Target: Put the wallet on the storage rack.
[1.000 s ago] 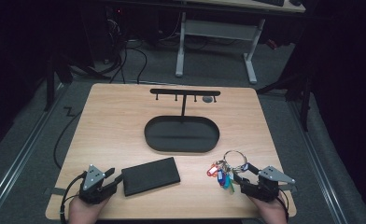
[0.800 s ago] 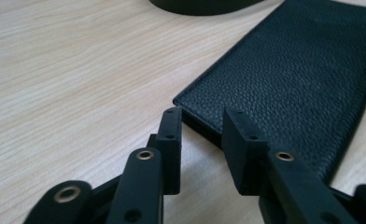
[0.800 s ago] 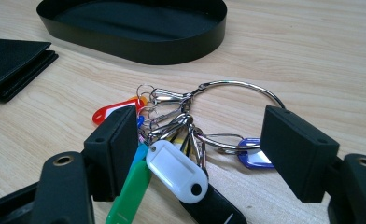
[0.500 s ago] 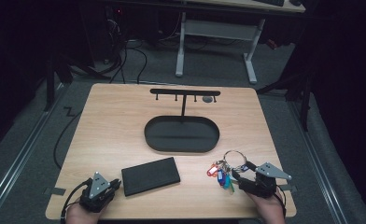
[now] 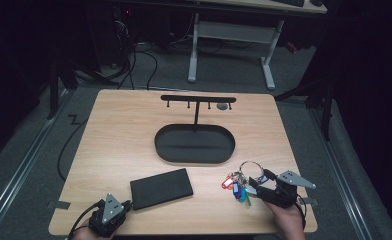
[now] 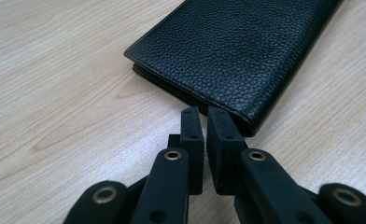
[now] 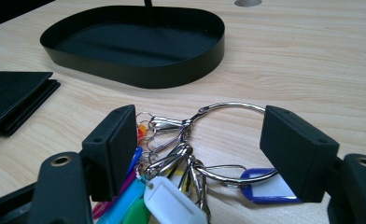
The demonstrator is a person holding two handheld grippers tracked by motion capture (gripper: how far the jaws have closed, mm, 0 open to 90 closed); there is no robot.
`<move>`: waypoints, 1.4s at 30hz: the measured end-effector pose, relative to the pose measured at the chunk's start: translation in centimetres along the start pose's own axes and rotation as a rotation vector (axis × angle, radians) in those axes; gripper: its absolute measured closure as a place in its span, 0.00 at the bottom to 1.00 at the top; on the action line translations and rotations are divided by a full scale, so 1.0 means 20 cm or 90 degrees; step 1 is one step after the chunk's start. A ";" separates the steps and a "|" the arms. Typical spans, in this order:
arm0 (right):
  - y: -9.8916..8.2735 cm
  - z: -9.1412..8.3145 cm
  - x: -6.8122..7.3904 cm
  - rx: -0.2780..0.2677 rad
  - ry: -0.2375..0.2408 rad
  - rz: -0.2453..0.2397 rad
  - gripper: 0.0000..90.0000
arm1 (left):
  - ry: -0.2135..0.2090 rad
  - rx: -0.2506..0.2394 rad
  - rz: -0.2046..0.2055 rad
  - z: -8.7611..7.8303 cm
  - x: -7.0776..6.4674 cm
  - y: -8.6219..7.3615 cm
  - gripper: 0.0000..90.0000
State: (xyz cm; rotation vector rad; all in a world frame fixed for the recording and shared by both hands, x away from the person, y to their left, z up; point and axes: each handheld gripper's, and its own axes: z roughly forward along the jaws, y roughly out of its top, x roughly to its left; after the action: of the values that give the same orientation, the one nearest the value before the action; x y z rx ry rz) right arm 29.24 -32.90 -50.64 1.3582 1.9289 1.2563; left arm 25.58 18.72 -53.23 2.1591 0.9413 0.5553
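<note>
Left tongs (image 6: 204, 119) closed just beside wallet (image 6: 246, 51), right tongs (image 7: 200, 158) straddling keys (image 7: 186, 154)

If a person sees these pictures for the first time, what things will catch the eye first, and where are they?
The bunch of keys with bright coloured tags stands out at the table's near right, between the open jaws of the right gripper. In the middle sits a black oval tray with a hook rack rising behind it. At the near left lies a black wallet, with the shut left gripper just off its corner.
</note>
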 end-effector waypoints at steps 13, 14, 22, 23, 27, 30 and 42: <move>-0.02 0.01 -0.01 0.010 0.000 -0.006 0.32 | -0.068 -0.001 0.063 0.04 -0.15 0.07 0.89; -0.02 0.01 -0.01 0.012 -0.001 -0.003 0.32 | -0.078 -0.002 0.075 0.05 -0.18 0.08 0.88; -0.02 0.01 -0.02 0.015 0.001 -0.008 0.32 | -0.101 -0.031 0.095 0.00 -0.22 0.10 0.74; -0.02 0.01 -0.02 0.014 0.002 -0.008 0.32 | -0.094 -0.037 0.083 -0.01 -0.21 0.10 0.72; -0.02 0.01 -0.02 0.011 0.011 -0.009 0.32 | -0.085 -0.053 0.060 -0.01 -0.20 0.13 0.54; -0.02 0.02 -0.02 0.009 0.011 -0.012 0.33 | -0.118 -0.070 0.067 0.01 -0.22 0.20 0.50; -0.03 0.04 -0.01 0.022 0.002 -0.013 0.34 | -0.113 -0.052 0.135 0.18 -0.31 0.28 0.47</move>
State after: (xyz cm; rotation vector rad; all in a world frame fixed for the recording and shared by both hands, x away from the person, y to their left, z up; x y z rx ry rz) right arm 29.65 -32.83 -51.50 1.3507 1.9707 1.2200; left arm 26.30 9.69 -52.11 2.2062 0.5884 0.4842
